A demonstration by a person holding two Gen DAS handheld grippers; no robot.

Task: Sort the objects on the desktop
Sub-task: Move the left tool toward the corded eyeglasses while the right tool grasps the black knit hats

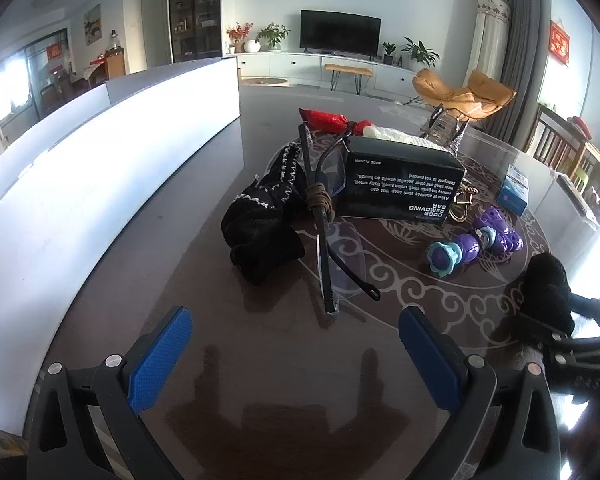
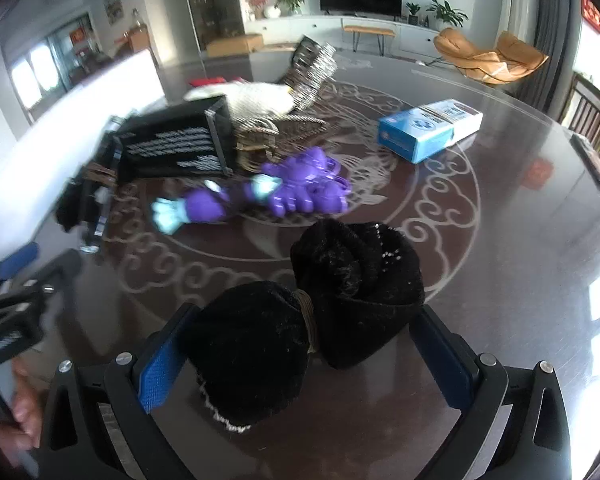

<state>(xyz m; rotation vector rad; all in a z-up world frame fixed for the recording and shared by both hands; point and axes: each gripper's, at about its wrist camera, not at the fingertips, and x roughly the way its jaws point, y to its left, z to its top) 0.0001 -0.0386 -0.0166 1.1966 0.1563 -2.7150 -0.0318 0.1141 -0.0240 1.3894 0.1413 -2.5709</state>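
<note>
My left gripper (image 1: 295, 344) is open and empty, low over the dark table, just short of a pair of glasses (image 1: 328, 240) tied with brown cord. A black knitted glove (image 1: 259, 224) lies left of the glasses, a black box (image 1: 400, 184) behind them. My right gripper (image 2: 300, 344) is wide around a black fuzzy bundle tied with cord (image 2: 300, 320), which fills the gap between the blue pads; it also shows in the left wrist view (image 1: 548, 288). A purple toy (image 2: 283, 192) lies ahead of it, also seen in the left wrist view (image 1: 476, 244).
A white panel (image 1: 99, 152) runs along the table's left side. A blue and white box (image 2: 428, 128), a white cloth (image 2: 255, 96), a red packet (image 1: 328, 120) and a shiny wrapped item (image 2: 312, 68) lie further back. Chairs (image 1: 568, 148) stand at right.
</note>
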